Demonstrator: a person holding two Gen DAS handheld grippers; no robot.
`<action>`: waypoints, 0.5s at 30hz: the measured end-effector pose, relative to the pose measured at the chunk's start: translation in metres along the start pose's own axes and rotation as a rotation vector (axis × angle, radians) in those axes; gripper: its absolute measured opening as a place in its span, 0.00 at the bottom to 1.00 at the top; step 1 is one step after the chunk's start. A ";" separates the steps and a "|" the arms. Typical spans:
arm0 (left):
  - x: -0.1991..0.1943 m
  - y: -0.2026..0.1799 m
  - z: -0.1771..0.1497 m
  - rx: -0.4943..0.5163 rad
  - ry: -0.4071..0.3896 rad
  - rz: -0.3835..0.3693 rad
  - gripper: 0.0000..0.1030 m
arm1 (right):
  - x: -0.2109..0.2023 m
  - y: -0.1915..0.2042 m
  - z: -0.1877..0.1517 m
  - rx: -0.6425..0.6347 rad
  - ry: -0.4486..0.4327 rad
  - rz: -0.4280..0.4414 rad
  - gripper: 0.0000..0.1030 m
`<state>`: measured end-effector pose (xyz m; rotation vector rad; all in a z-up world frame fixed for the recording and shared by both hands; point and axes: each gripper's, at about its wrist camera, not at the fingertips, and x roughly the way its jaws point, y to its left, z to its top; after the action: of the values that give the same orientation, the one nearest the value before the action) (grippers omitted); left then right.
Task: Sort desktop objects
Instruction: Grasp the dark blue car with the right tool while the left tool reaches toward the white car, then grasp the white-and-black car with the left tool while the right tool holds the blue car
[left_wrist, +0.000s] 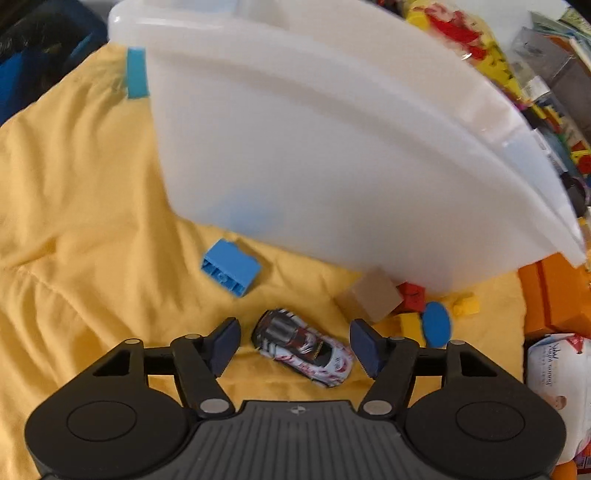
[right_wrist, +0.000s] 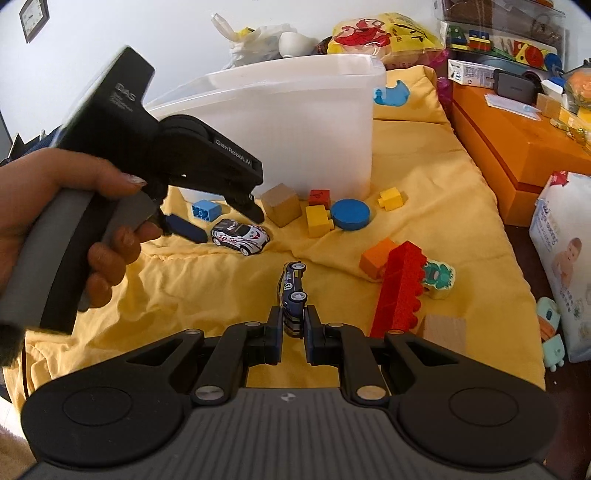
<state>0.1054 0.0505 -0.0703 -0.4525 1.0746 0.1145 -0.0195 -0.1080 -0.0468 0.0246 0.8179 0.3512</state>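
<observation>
Left wrist view: the left claw (left_wrist: 294, 345) stands wide open astride the white toy car (left_wrist: 303, 348) on the yellow cloth (left_wrist: 74, 221), pads clear. Lower squarely before closing (the car lies askew). The right claw (right_wrist: 294, 325) grips the blue toy car (right_wrist: 292, 291).

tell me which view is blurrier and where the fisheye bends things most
Left wrist view: motion-smeared, the white bin and wooden cube soft, the white toy car fairly legible. Right wrist view: sharper, blue toy car crisp; the orange box curves at the edge.
</observation>
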 end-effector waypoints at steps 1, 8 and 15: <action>0.001 -0.002 -0.002 0.012 -0.003 -0.005 0.58 | -0.001 -0.001 -0.001 0.004 -0.001 -0.003 0.13; -0.008 0.009 -0.007 0.143 0.010 -0.143 0.39 | -0.001 -0.005 -0.001 0.017 -0.006 -0.014 0.13; -0.047 0.045 -0.013 0.315 0.059 -0.205 0.36 | 0.004 -0.002 0.006 0.015 -0.012 0.027 0.13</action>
<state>0.0579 0.0921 -0.0483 -0.2798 1.0754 -0.2483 -0.0118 -0.1083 -0.0453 0.0511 0.8089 0.3699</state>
